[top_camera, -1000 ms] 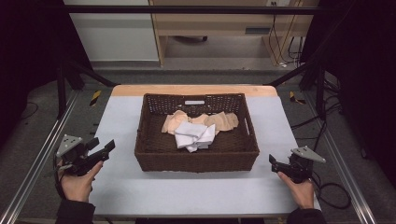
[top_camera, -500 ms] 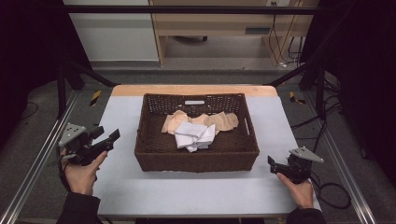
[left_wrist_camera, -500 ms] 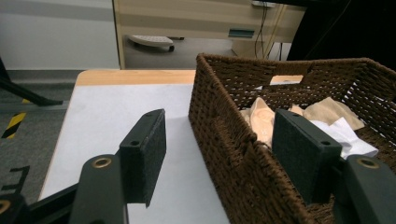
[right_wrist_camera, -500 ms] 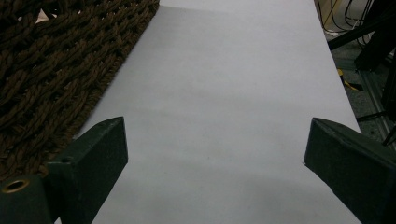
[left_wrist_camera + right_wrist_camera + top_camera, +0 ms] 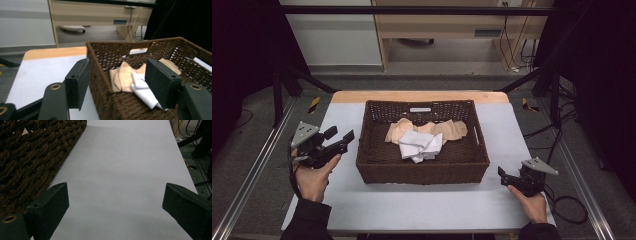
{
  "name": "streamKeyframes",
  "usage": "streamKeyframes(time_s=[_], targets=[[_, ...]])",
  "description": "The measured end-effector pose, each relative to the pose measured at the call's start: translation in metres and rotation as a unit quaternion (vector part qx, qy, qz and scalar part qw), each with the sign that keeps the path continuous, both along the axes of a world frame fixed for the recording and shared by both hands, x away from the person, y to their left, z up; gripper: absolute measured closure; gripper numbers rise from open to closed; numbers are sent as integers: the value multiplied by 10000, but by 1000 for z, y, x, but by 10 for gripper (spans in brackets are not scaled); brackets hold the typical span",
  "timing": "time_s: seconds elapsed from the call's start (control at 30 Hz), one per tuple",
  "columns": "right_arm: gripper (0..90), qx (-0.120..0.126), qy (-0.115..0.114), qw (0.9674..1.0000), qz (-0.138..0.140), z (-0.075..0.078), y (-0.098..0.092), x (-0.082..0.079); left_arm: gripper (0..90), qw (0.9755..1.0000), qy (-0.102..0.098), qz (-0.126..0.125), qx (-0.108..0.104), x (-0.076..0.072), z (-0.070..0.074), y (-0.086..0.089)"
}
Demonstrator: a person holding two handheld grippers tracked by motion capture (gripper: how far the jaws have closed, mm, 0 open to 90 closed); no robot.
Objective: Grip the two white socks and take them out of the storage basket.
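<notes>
A dark brown wicker basket (image 5: pixel 372 167) stands in the middle of the white table. Inside it lie a beige cloth (image 5: pixel 452 130) and a white cloth (image 5: pixel 419 145) on top of it. My left gripper (image 5: pixel 339 139) hovers open just left of the basket's left wall, pointing toward it, with nothing between its jaws. In the left gripper view the basket (image 5: pixel 105 100) and both cloths, beige (image 5: pixel 120 77) and white (image 5: pixel 145 92), appear past the wide-apart pads (image 5: pixel 80 82). My right gripper (image 5: pixel 502 175) rests open near the table's front right, beside the basket's corner (image 5: pixel 27 157).
The white table top (image 5: pixel 422 205) has free room in front of the basket and on both sides. Metal frame rails (image 5: pixel 247 185) run along the table's left and right. A wooden desk (image 5: pixel 452 20) and cables lie beyond the far edge.
My left gripper has risen and moved toward the far side and closer to the basket's left wall. The right gripper has stayed where it was.
</notes>
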State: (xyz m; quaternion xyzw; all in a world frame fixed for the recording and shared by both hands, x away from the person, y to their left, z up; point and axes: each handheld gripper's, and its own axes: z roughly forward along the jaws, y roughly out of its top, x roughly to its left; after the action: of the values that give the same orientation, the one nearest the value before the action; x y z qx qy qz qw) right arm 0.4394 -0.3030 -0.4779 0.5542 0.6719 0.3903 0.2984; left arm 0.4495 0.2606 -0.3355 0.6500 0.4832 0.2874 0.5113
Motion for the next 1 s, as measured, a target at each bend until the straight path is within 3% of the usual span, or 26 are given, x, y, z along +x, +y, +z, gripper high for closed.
streamKeyframes(time_s=[0.37,0.5,0.73,1.0], targets=[[88,-80,-81,9999,-44,-1,0,0,358,9995,-173,-222,144,10,23,-38],[89,-87,-66,9999,-33,-1,1,0,358,9991,-304,-287,57,15,25,-50],[91,-105,-85,9999,-32,-1,0,0,360,9986,-379,-365,90,25,25,-68],[91,-118,-96,9999,-32,-2,0,0,366,9985,-275,-457,130,39,24,-82]])
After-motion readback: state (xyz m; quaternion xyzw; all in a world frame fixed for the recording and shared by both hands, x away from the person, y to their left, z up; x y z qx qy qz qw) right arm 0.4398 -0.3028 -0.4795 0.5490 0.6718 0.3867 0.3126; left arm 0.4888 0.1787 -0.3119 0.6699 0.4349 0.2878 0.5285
